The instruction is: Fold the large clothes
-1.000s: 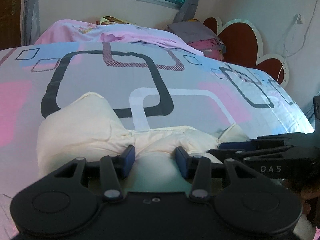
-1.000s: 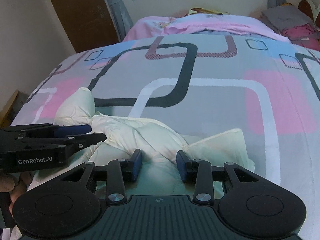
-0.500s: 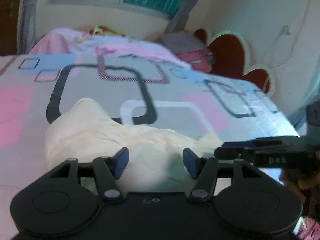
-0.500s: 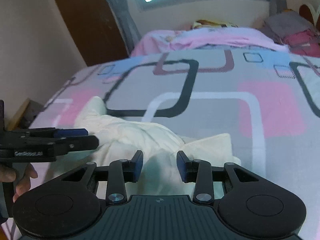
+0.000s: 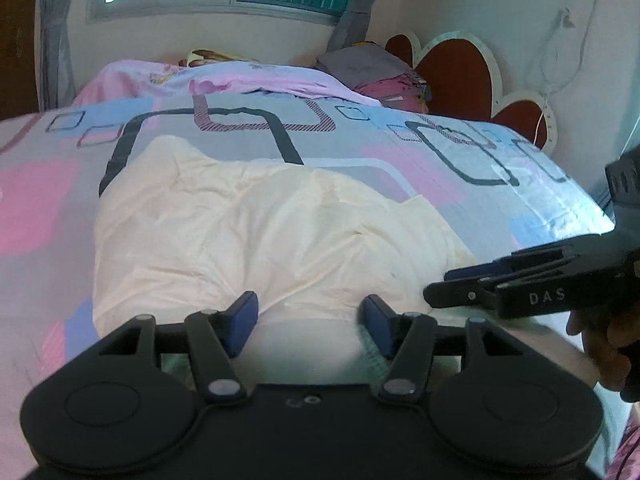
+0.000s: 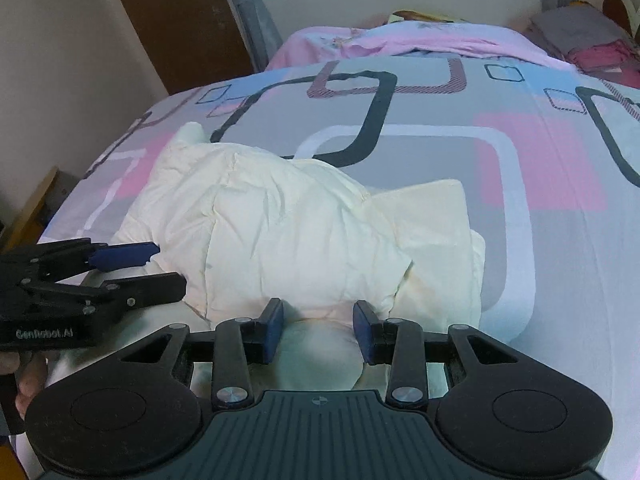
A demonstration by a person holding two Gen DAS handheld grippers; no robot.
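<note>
A puffy cream-white garment lies bunched on the patterned bedspread, also seen in the right wrist view. My left gripper is open, its blue pads over the garment's near edge with nothing between them. It shows from the side in the right wrist view, jaws apart beside the garment's left edge. My right gripper is open over the garment's near edge. It appears at the right in the left wrist view.
A pink blanket and folded grey and pink clothes lie at the far end of the bed. A heart-shaped headboard stands at the right. A brown door is at the left.
Both grippers have opened wider and let go of the garment. They have pulled back and risen, and the garment has settled flatter on the bed.
</note>
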